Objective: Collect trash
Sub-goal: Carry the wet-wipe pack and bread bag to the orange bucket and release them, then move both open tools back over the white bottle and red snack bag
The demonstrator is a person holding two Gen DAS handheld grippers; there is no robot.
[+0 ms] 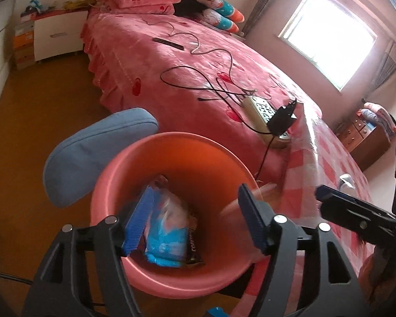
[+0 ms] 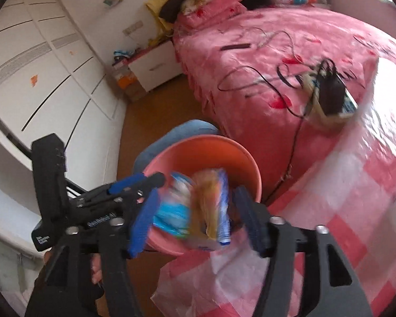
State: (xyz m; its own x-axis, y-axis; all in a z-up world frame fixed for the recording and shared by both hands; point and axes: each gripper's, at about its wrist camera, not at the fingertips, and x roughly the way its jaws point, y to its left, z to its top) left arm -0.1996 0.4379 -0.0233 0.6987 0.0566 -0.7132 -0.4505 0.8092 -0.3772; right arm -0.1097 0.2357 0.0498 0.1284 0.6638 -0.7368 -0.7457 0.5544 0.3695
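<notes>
Bedroom scene, told left to right. Far left: white wardrobe doors (image 2: 39, 60), then a white nightstand (image 1: 58, 34) against the wall. Wooden floor (image 1: 39, 111) below. Beside the bed, a blue chair back (image 1: 92, 153) just behind a pink waste bin (image 1: 177, 158). Inside the bin, a blue-and-white wrapper (image 1: 166, 237) lying over a dark packet (image 1: 194, 251).

Left tool (image 1: 192, 224) held over the bin, blue pads spread wide, gripping nothing. Right tool (image 2: 195, 214) also over the bin's rim, pads spread apart; between them a blurred orange-and-blue snack packet (image 2: 211, 206), apparently loose rather than pinched, though blur prevents certainty.

Centre to right: pink bed (image 1: 150, 60) with stacked pillows, a dark remote (image 1: 169, 43), tangled black cables (image 1: 198, 79), and a power strip (image 1: 261, 111) carrying a black adapter (image 1: 282, 119). Nearest right: surface under a pink checked plastic cloth (image 2: 356, 198), touching the bed's foot. Far right: bright window (image 1: 330, 37).
</notes>
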